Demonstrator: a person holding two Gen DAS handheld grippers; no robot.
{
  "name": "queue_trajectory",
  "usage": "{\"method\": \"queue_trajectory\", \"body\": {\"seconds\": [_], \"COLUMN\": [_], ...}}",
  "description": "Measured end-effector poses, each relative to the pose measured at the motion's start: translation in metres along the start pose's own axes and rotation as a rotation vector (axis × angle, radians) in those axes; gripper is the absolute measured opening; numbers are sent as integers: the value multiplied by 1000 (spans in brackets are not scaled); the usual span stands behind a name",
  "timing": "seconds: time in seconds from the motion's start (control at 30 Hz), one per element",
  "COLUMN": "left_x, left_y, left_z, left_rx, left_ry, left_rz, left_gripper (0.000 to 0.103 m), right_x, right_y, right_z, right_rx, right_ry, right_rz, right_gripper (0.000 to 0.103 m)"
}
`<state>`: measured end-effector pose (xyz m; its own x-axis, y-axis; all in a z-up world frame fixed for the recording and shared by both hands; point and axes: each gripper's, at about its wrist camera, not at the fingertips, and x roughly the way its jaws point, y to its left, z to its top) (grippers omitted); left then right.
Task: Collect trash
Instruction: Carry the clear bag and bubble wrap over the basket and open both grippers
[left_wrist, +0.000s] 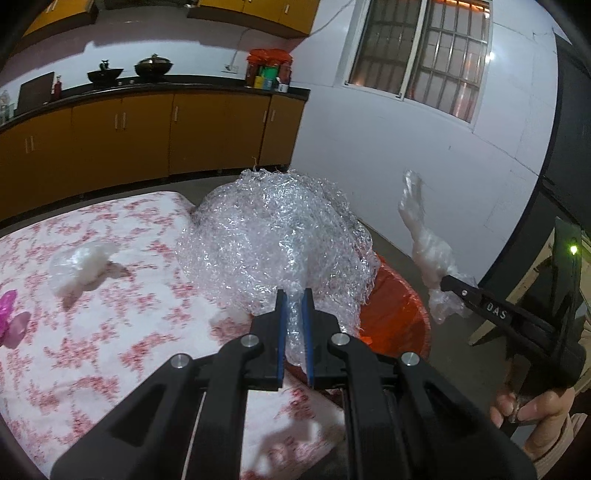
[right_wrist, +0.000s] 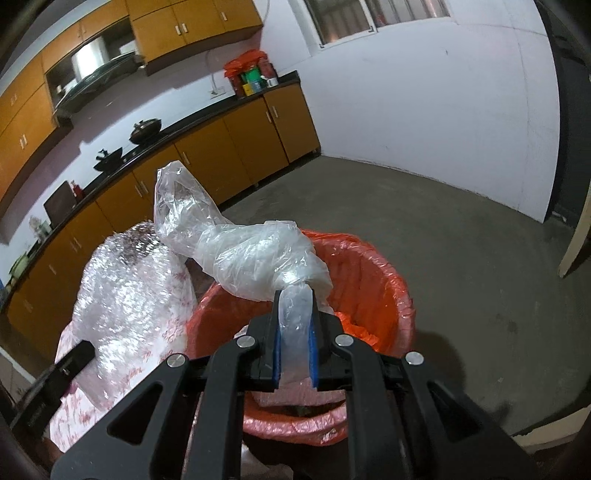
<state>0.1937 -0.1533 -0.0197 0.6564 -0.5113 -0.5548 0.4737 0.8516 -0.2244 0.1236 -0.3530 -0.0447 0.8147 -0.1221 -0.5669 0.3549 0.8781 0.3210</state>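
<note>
Left gripper (left_wrist: 294, 295) pinches a neck of the bubble wrap (left_wrist: 273, 236); the big wad bulges ahead of the jaws, over the table's (left_wrist: 92, 354) edge and partly above the bin (left_wrist: 399, 317). Right gripper (right_wrist: 294, 295) is clamped on a tail of a knotted clear bag (right_wrist: 251, 254), held over the bin's mouth. Bin stands on the floor against the table corner, lined with an orange bag.

Still on the floral cloth: a clear crumpled bag (left_wrist: 79, 264) and some pink plastic (left_wrist: 9, 321) at the far left edge.

How I'd judge the step: both loads are close to dropping. The bag hangs inside the rim line from this side, so parting the jaws there should let it fall in. The wrap is the harder one: wide and springy, and likely to perch on the rim or snag the liner. Best to carry it fully over the opening, lower it, then let go. Releasing one hand at a time would keep the two loads from tangling.

Writing: "DAS" in white on the right gripper's finger, seen from the left camera. Labels on the jars on the counter (left_wrist: 269, 72) are too small to read.
</note>
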Motion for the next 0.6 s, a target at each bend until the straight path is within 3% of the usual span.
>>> {"method": "queue_trajectory", "body": {"seconds": [0.6], "left_x": [63], "left_y": [-27], "left_z": [-5], "left_rx": [21], "left_ry": [93], "left_rz": [-75], "left_gripper": [11], "right_x": [8], "right_y": [-19], "right_z": [-1], "right_rx": [56], "right_ry": [1], "right_rz": [-14], "right_gripper": [12]}}
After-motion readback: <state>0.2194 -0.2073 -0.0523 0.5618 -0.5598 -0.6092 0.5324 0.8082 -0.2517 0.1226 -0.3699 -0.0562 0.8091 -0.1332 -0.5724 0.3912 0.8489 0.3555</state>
